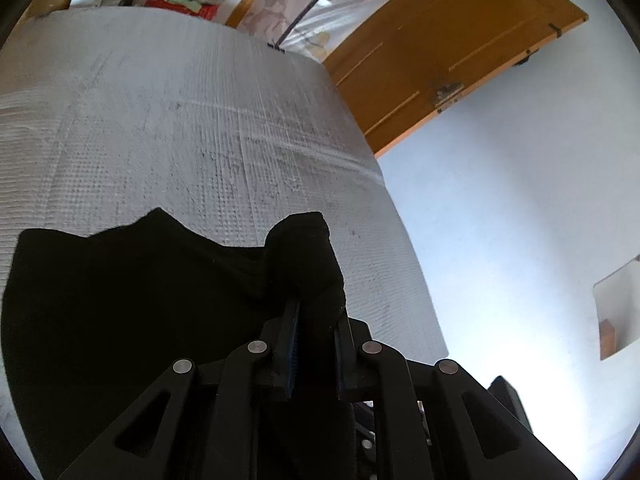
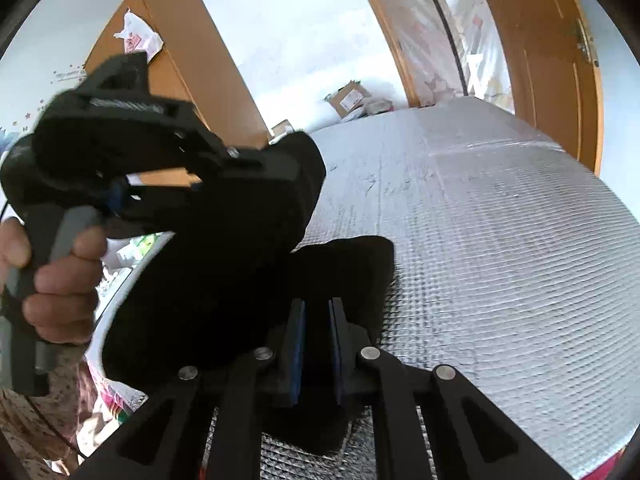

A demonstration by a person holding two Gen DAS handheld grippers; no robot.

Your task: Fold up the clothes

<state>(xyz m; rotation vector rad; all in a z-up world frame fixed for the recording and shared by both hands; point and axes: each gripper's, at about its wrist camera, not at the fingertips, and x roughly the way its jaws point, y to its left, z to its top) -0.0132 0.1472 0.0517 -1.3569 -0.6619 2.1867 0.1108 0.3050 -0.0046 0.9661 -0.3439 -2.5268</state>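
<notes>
The black soft fabric garment (image 1: 132, 304) is lifted above the silver quilted foil-like mat (image 1: 192, 120) that covers the table; its lower part hangs toward the near edge of the mat. In the left wrist view one bunched corner of the cloth stands up between the fingers of the left gripper (image 1: 316, 320), which is narrow and clamped on this fold. The rest of the cloth spreads to the left of it as a wide dark sheet with a wavy upper edge.

In the right wrist view the same garment (image 2: 240, 272) fills the middle, and the right gripper (image 2: 318, 320) is also narrow, its blue-lined fingers (image 2: 298, 344) closed on a fold of the cloth. Just beyond, the left gripper (image 2: 280, 176) appears from the side, with the cloth draped over its tip. A person's hand (image 2: 52, 276) holds its grey handle at the left border.

The mat reaches far to the right and away. Behind its far edge stand an orange-brown wooden door (image 1: 448, 52) and some cardboard boxes (image 2: 348, 100) on the floor near a white wall.
</notes>
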